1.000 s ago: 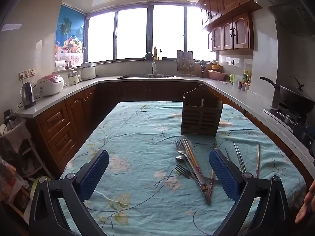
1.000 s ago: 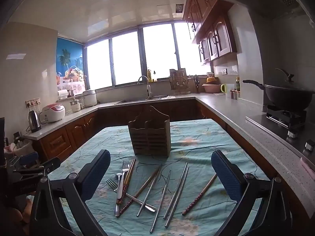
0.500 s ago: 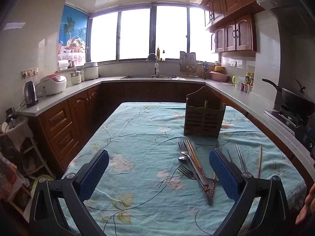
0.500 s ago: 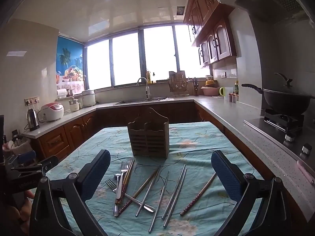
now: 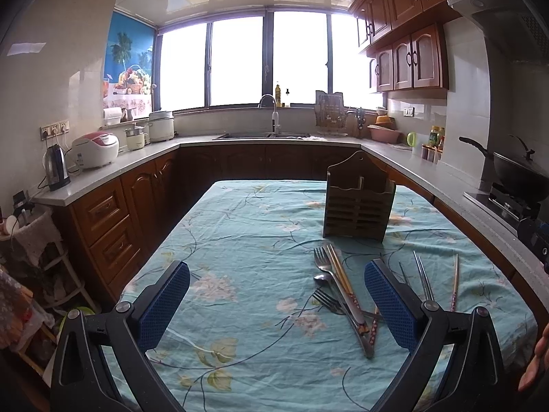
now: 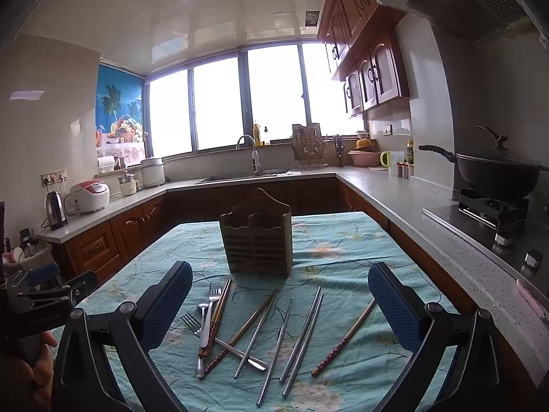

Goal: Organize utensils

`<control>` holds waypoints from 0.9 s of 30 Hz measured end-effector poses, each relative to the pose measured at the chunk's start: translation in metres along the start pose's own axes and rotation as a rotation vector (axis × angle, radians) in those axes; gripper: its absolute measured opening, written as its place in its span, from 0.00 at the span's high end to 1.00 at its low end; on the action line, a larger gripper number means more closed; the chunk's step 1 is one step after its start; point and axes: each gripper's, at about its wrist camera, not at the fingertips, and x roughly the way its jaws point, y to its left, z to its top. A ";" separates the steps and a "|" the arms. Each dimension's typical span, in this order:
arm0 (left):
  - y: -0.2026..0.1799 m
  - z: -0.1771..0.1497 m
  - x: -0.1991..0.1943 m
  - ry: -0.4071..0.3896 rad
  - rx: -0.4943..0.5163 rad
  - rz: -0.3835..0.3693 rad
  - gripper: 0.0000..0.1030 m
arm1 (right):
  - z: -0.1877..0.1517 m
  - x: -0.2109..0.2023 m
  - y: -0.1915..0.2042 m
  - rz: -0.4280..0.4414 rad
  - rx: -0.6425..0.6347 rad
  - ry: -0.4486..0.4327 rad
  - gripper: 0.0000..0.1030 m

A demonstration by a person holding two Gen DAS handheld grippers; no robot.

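A wooden slatted utensil holder [image 6: 256,240] stands upright on the table; it also shows in the left wrist view [image 5: 357,204]. In front of it lie loose utensils: forks [image 6: 212,300], a spoon [image 6: 203,329], metal chopsticks [image 6: 302,338] and wooden chopsticks [image 6: 343,338]. In the left wrist view the forks [image 5: 324,267] and chopsticks [image 5: 343,283] lie ahead and right. My left gripper [image 5: 276,302] is open and empty above the cloth. My right gripper [image 6: 279,307] is open and empty above the utensils.
The table wears a teal floral cloth [image 5: 247,233]. Counters wrap around it with a kettle [image 5: 56,168], rice cooker [image 5: 96,149], sink tap [image 5: 271,110] and a black wok [image 6: 494,171] on the stove at right. A cluttered rack [image 5: 31,257] stands at left.
Both grippers have drifted slightly; the holder and utensils sit a little farther right in the left wrist view. Nothing on the table has moved.
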 end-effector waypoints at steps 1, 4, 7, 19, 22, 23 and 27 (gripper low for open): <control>0.000 0.001 0.000 0.000 -0.001 -0.001 0.01 | 0.000 0.000 0.000 0.002 0.002 0.001 0.00; -0.001 0.001 0.000 -0.001 0.002 0.002 0.01 | 0.000 0.001 -0.001 0.004 0.002 0.004 0.00; -0.002 0.001 0.000 -0.003 0.006 0.006 0.01 | 0.000 0.001 -0.001 0.004 0.001 0.004 0.00; -0.001 0.001 -0.001 -0.009 0.007 0.010 0.01 | -0.003 0.004 0.002 0.005 -0.001 0.020 0.00; -0.001 0.000 -0.001 -0.009 0.007 0.010 0.01 | -0.003 0.005 0.003 0.005 -0.003 0.022 0.00; -0.001 0.001 -0.001 -0.009 0.007 0.011 0.01 | -0.003 0.005 0.004 0.004 -0.004 0.022 0.00; -0.001 0.000 0.000 -0.004 0.005 0.011 0.01 | -0.003 0.005 0.004 0.006 -0.003 0.024 0.00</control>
